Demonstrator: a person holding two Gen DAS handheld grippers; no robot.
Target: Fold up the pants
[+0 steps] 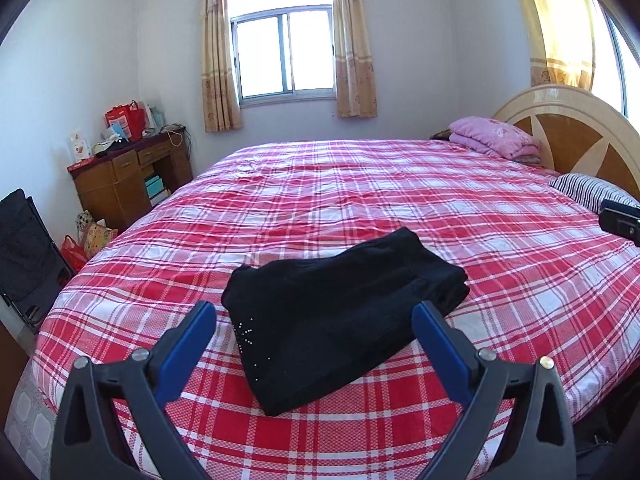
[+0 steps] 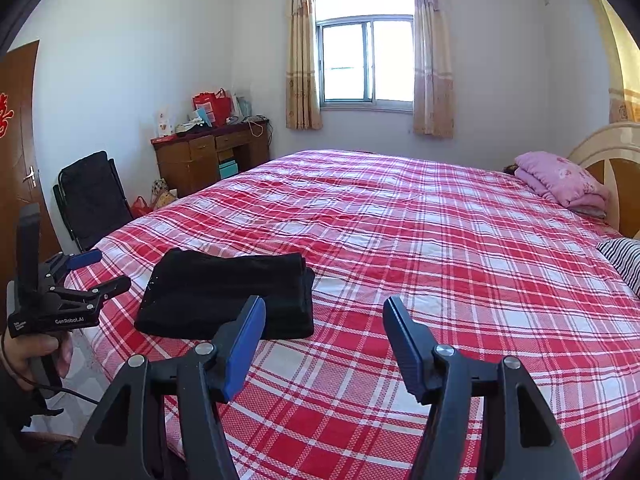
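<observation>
Both grippers stood empty above the near edge of the bed. Left gripper (image 1: 314, 320) had its jaws spread wide, blue pads apart, nothing between them but air, with the pants in the gap beyond and below. Right gripper (image 2: 324, 316) was parted too, somewhat narrower, holding nothing, aimed at bare plaid cloth to the right of the garment. From the right wrist view the left unit was seen off to the side, held by a person's hand (image 2: 32, 354), clear of the fabric.

Pants (image 1: 340, 316) lay as a compact black stack, several layers thick, on the red plaid bed cover (image 1: 460, 220) near the bed's front edge, small studs showing on one corner. Edges looked roughly squared, no leg trailing out.

Judgement: folding looked finished or nearly so, release step done. Next move, if any, called for only a light tidy of the stack's loose far corner, or moving it aside; both grippers would need to come down again first.
</observation>
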